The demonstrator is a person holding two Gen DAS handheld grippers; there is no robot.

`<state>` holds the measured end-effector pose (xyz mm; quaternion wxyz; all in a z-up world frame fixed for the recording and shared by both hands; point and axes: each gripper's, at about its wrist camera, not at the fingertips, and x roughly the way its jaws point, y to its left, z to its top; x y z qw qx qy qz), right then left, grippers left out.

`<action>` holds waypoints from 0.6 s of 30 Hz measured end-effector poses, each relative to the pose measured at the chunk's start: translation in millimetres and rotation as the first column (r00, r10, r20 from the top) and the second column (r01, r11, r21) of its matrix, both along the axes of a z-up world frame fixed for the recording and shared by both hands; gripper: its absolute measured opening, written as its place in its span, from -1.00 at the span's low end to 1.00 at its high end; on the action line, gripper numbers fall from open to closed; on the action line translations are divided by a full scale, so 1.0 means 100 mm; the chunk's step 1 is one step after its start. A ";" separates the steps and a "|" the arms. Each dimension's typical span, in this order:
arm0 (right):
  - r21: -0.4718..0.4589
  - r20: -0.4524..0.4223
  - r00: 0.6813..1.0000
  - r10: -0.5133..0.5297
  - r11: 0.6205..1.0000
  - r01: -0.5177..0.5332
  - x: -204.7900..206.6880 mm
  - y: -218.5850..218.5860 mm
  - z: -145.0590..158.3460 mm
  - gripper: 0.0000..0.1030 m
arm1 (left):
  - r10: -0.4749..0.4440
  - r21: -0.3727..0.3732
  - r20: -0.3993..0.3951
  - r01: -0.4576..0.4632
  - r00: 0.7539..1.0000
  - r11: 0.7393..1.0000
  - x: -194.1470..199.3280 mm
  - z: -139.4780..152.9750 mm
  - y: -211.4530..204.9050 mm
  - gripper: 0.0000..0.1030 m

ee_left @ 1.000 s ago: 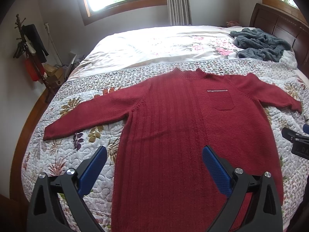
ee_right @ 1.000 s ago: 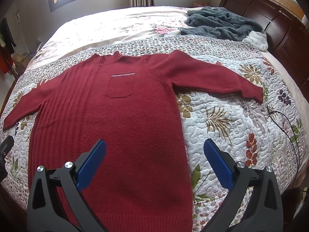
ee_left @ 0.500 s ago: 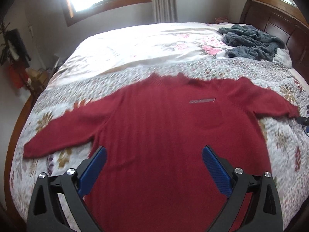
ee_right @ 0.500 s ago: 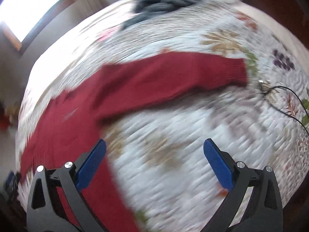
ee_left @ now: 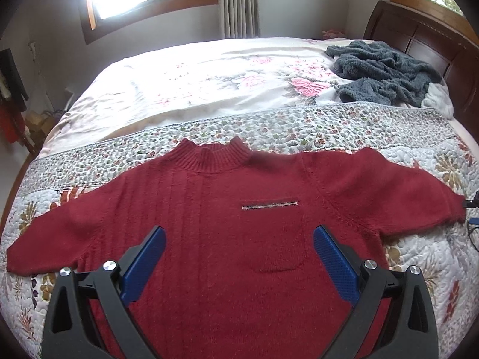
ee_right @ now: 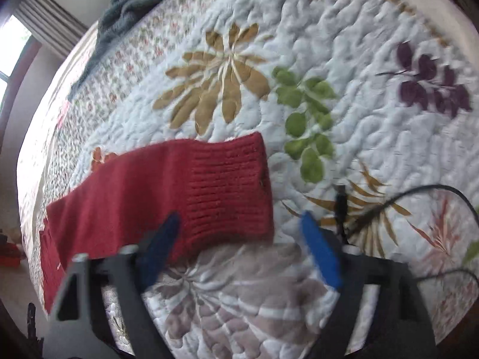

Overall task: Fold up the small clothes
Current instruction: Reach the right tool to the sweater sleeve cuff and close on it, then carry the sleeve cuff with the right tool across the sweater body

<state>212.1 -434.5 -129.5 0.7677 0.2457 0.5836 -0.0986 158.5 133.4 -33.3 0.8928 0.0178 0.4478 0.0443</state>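
Open quilt [ee_right: 344,68] from 12 to 2 o'clock of the sweater cuff [ee_right: 230,185]: free passage. Black cable [ee_right: 398,197] lying at 3 o'clock of cuff, near right gripper [ee_right: 239,224]. Grey fleece blanket [ee_left: 383,71] heaped at 1 o'clock, well apart from red sweater [ee_left: 227,233].

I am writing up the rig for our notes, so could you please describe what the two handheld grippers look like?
Both look alike. The left gripper has a black frame of triangular cut-out struts with silver bolt heads, and two fingers faced with blue textured pads. The right gripper shows the same black frame and blue fingers, though blurred. No hand or sleeve shows.
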 end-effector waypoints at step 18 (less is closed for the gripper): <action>-0.146 0.172 0.983 -0.058 0.986 0.083 -0.15 -0.30 0.50 -0.92 | 0.025 0.036 -0.021 -0.024 0.999 0.999 -0.11 -0.11 0.18 0.92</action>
